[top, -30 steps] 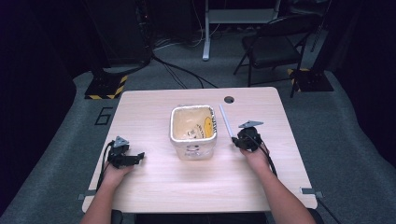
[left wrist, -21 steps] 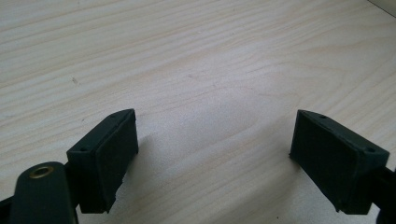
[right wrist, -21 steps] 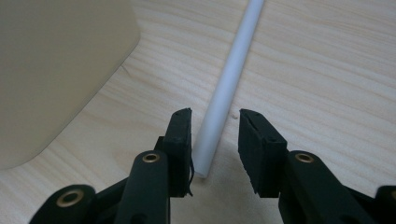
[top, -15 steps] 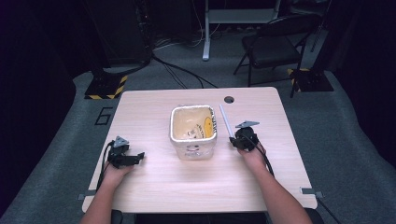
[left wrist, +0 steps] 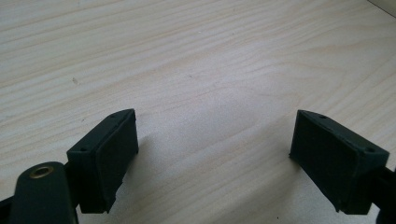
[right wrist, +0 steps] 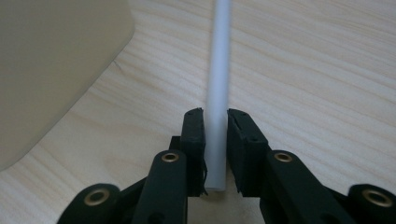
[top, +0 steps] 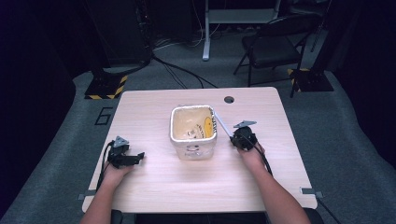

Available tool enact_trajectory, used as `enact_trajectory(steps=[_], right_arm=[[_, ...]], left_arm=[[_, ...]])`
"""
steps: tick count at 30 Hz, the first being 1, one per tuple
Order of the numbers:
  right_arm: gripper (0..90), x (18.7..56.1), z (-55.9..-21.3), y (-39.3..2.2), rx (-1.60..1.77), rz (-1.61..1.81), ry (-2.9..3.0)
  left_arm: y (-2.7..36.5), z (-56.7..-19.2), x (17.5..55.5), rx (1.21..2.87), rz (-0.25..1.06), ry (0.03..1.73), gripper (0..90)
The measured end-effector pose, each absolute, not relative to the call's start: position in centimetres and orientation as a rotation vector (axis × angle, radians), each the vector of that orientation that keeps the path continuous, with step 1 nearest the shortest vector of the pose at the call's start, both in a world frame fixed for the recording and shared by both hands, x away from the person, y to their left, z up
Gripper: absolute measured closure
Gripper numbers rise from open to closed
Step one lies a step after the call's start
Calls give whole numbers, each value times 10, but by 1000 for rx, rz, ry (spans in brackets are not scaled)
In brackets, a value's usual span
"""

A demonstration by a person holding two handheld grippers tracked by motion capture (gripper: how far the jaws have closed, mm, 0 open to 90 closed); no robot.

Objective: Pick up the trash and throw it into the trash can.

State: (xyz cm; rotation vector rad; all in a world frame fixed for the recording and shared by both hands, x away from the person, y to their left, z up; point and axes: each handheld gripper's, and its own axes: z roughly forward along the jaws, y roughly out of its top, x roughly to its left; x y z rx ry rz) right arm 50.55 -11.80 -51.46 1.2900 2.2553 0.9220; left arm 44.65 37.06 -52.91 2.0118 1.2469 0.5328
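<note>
A thin white rod lies on the table just right of a cream square tub. My right gripper sits at the rod's near end. In the right gripper view its jaws have just been closing, and they now press on both sides of the rod at the gripper, with the tub wall to the left. My left gripper rests at the table's left side, well away from the tub. Its jaws stand wide open over bare wood.
The tub holds something yellow. A round cable hole lies in the wooden table near the far edge. A dark chair and floor cables lie beyond the table.
My right gripper has edged slightly toward the rod's near end. The left hand and the tub have not moved.
</note>
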Motion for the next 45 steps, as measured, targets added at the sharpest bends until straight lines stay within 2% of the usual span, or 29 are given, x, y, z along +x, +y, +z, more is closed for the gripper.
enact_trajectory(steps=[23, 25, 34, 45], right_arm=[[777, 478, -512, -174, 1384, 907, 2231], [776, 477, -512, -174, 1386, 905, 2228], [666, 482, -514, -170, 1383, 925, 2221], [678, 498, -513, -160, 1368, 910, 2217]], left_arm=[[370, -529, 446, 2012, 537, 1248, 147], [370, -529, 446, 2012, 537, 1247, 147], [371, -529, 447, 2013, 536, 1248, 147], [371, -529, 447, 2012, 535, 1249, 147]])
